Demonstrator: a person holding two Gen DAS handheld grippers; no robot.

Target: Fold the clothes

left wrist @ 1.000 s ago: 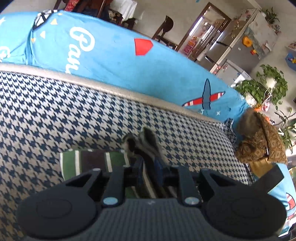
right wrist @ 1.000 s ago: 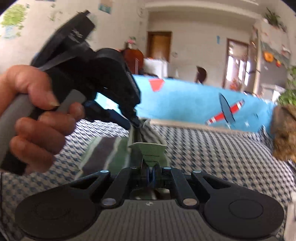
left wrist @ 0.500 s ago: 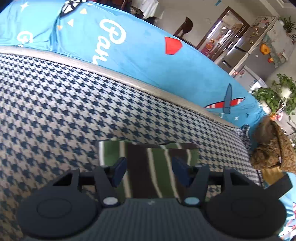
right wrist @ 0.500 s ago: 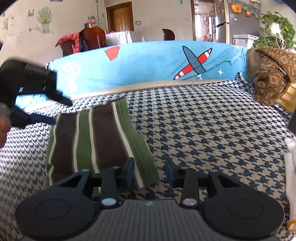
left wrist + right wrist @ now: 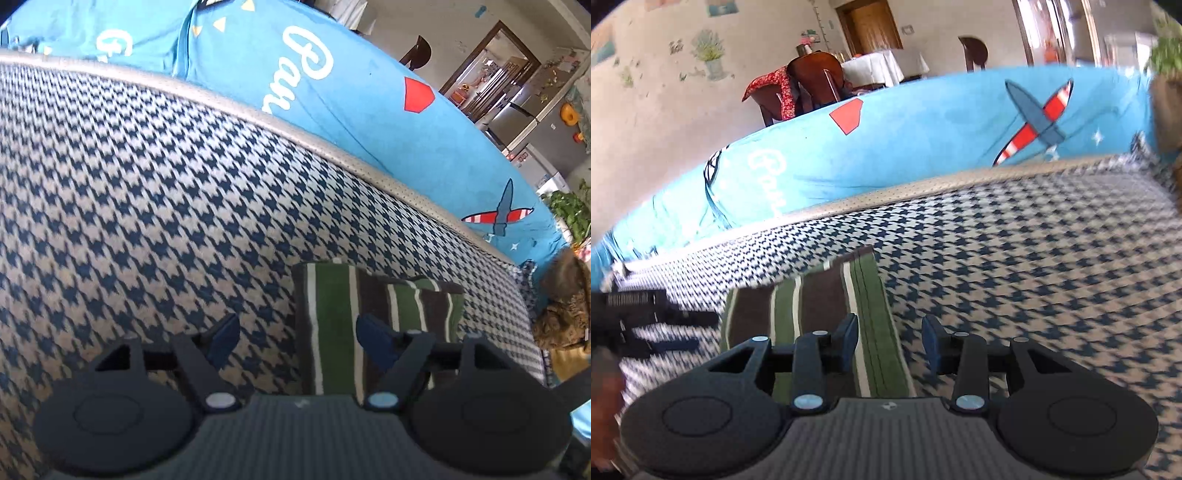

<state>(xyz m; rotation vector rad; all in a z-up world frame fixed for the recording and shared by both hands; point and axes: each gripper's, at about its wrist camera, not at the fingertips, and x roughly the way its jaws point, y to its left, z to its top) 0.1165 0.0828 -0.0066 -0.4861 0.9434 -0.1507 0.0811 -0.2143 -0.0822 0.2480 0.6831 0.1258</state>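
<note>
Left gripper [image 5: 297, 338] gaping wide, empty, I read it above garment's left edge | right gripper [image 5: 889, 341] spread, empty, over garment's right edge | folded green-brown striped garment [image 5: 373, 314] flat on houndstooth sofa seat [image 5: 147, 206] | blue printed cover [image 5: 369, 99] behind.

I'm working in a home's living room: a houndstooth couch seat [image 5: 184, 184] with a blue printed cover [image 5: 369, 110] over its back, a dining table [image 5: 882, 66] with wooden chairs [image 5: 812, 77] behind, a fridge [image 5: 524, 122], houseplants [image 5: 569, 210], wall stickers [image 5: 709, 55].
</note>
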